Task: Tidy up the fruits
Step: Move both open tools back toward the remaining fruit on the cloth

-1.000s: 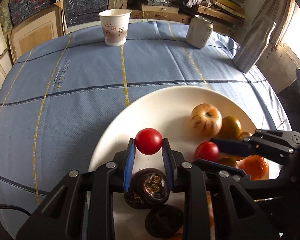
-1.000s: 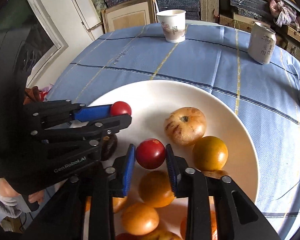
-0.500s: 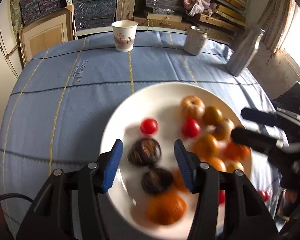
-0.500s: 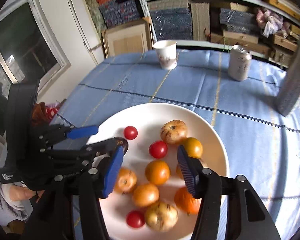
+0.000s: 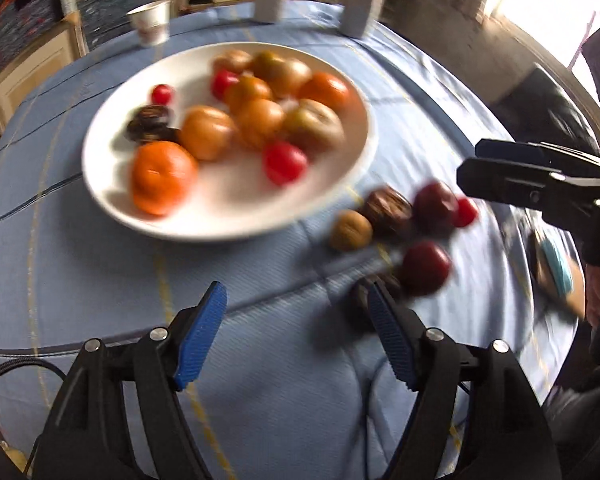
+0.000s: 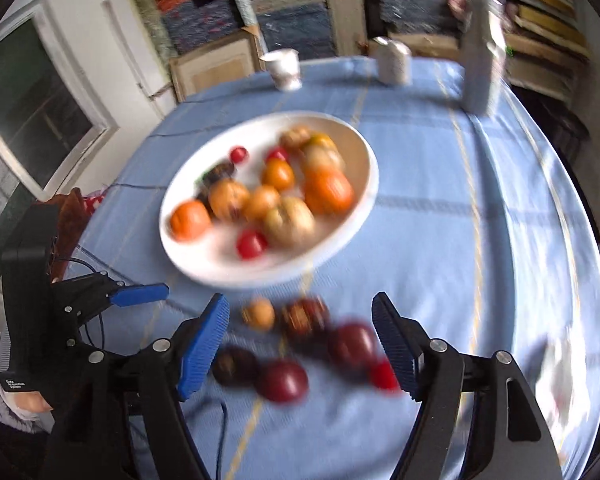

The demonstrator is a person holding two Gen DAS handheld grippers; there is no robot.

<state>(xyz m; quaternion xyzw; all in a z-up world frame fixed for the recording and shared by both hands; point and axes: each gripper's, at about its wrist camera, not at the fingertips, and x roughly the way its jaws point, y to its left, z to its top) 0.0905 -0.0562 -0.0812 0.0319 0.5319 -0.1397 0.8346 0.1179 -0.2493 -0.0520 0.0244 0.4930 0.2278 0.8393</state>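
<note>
A white plate [image 5: 220, 232] [image 6: 284, 276] holds oranges, red tomatoes and dark fruits. Several loose fruits lie on the blue cloth near its front rim: a tan one [image 5: 350, 235] [image 6: 259, 314], a brown one [image 6: 304, 314], dark red ones [image 5: 426, 267] [image 6: 282, 380] and a small red one [image 6: 384, 374]. My left gripper [image 5: 295, 292] [image 6: 140, 289] hovers over bare cloth, its jaws opening with nothing between them. My right gripper [image 6: 300, 304] [image 5: 470, 162] hangs above the loose fruits, its jaws opening and pressing on none of them. Both views are blurred.
At the table's far side stand a paper cup [image 5: 150, 26] [image 6: 286, 70], a can [image 5: 270, 0] [image 6: 392, 62] and a grey bottle [image 5: 362, 4] [image 6: 482, 68]. A blue mask [image 5: 556, 264] lies at the right edge. A thin cable runs under the left gripper. Shelves stand behind.
Both grippers let go of their red tomatoes on the plate, opened wide and drew back from the plate to the near side of the table. The loose fruits came into view.
</note>
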